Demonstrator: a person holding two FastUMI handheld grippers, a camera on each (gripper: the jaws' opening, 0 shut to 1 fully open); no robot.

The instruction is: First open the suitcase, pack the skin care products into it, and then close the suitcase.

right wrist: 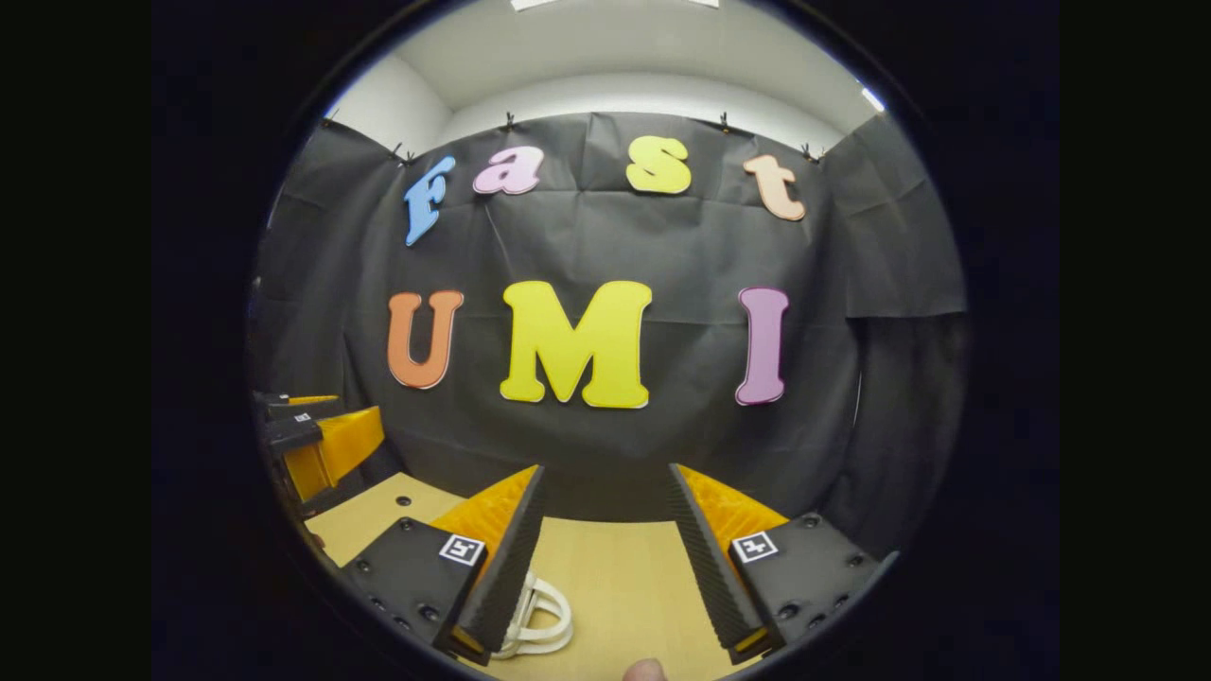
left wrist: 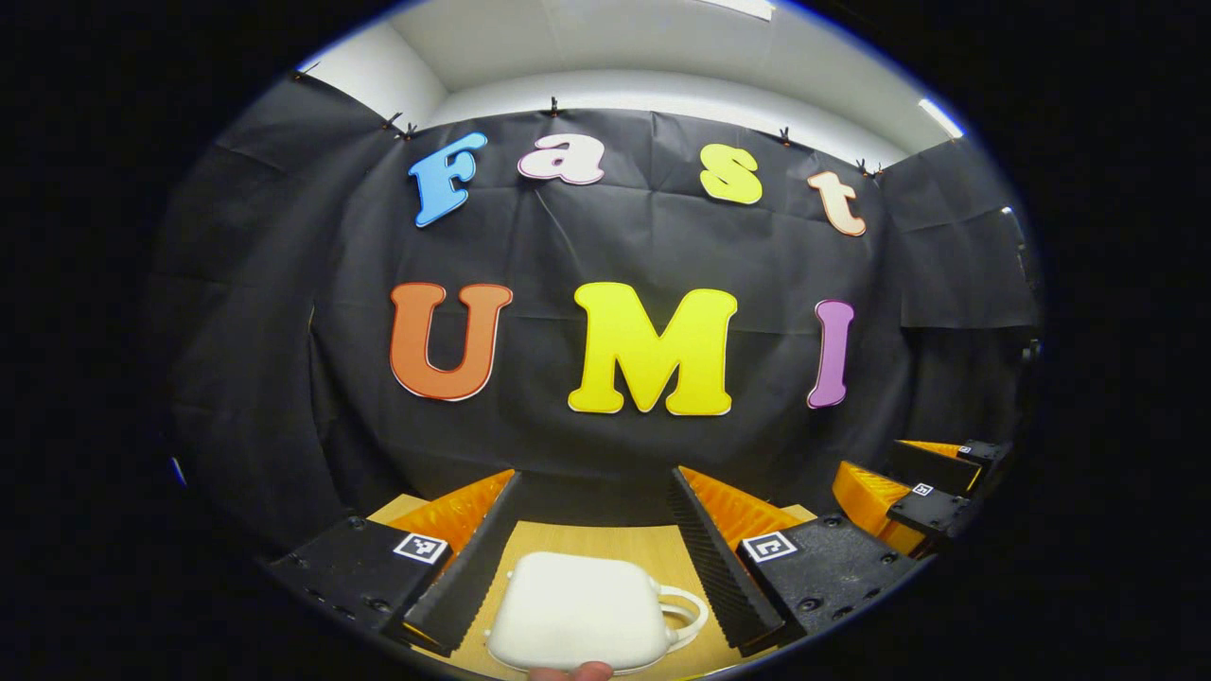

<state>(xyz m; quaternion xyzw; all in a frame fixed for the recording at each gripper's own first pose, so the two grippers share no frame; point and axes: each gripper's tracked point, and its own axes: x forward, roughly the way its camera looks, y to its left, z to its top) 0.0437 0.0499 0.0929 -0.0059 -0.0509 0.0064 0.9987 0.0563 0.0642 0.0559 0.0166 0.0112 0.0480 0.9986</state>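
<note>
Left gripper (left wrist: 587, 558): fingers stood wide apart and gripped nothing, poised above the wooden table (left wrist: 605, 541), in the left gripper view.

Suitcase (left wrist: 577, 615): a small white case lay shut on the table at 6 o'clock in that view, between and below the parted fingers, its looped handle (left wrist: 686, 615) turned toward 3 o'clock.

Right gripper (right wrist: 605, 558): fingers likewise spread and empty in the right gripper view; the same gripper appeared at 4 o'clock in the left gripper view, off to the side of the case.

Handle, seen from the right: the white loop peeked out at 7 o'clock, partly hidden behind that gripper's near finger.

Handling, judged: the case looked like a rigid, smooth, lightweight shell, likely to slide on the wood if pushed; steadying the body with one gripper and lifting at the lid edge or the handle seemed the safest hold.

Progress, judged: opening had not begun.

Backdrop: black cloth wall (left wrist: 236, 378) from 9 to 3 o'clock.
</note>
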